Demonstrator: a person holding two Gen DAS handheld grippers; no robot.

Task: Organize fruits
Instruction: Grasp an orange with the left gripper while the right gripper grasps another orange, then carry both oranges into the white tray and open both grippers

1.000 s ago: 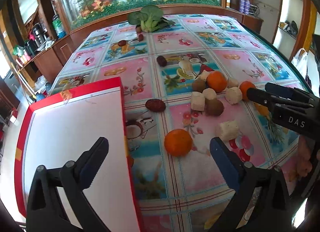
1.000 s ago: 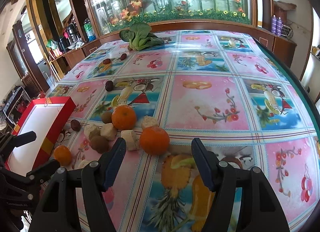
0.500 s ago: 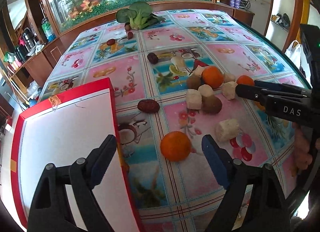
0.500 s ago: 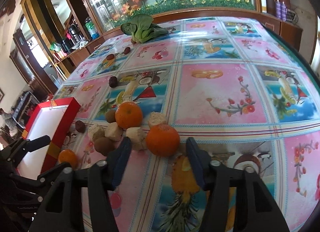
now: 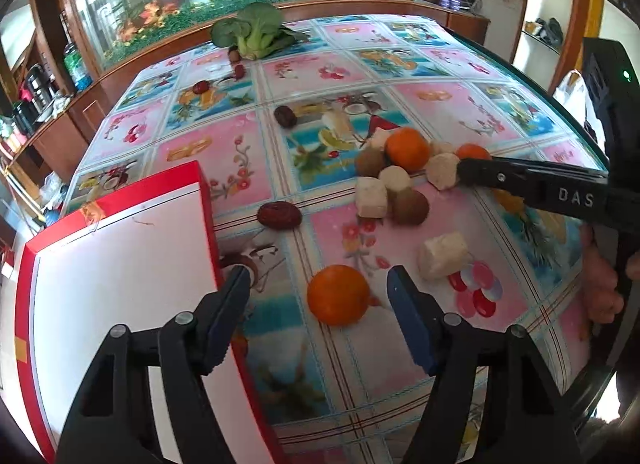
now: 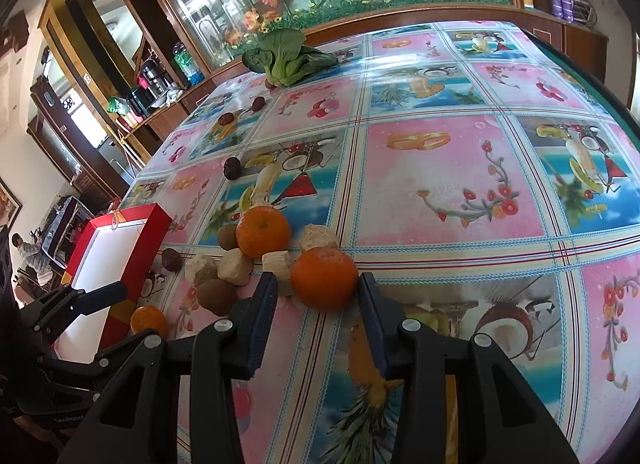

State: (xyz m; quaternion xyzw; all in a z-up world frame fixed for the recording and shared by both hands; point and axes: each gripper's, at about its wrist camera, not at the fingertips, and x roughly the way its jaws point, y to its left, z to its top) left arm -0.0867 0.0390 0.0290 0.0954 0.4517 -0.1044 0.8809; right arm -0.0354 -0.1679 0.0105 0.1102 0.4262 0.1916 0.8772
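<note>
A: What crowds your right gripper (image 6: 318, 286)?

B: Its jaws are parted around an orange (image 6: 324, 278), one finger on each side and close to the peel; you cannot tell whether they touch it yet. Just beside the left finger lies a pale chunk (image 6: 278, 264), and beyond it a pile: a second orange (image 6: 263, 231), more pale chunks, and two brown kiwis (image 6: 216, 296). The pile stands between you and the red box (image 6: 138, 260).

A: And your left gripper (image 5: 318, 284)?

B: Wide open, holding nothing. A lone orange (image 5: 338, 294) sits on the tablecloth (image 5: 440, 104) between its fingers, clear of both. The left finger hangs just over the box's (image 5: 120, 284) near wall. A pale chunk (image 5: 442, 255) lies just right of the right finger.

A: How does the box lie?

B: Its long axis runs from you toward the far end of the table, white inside facing up. A dark date (image 5: 279, 215) rests near its far corner, its long axis across the table. More dates (image 5: 285, 117) are scattered farther off, toward the bok choy (image 5: 256, 34).
</note>
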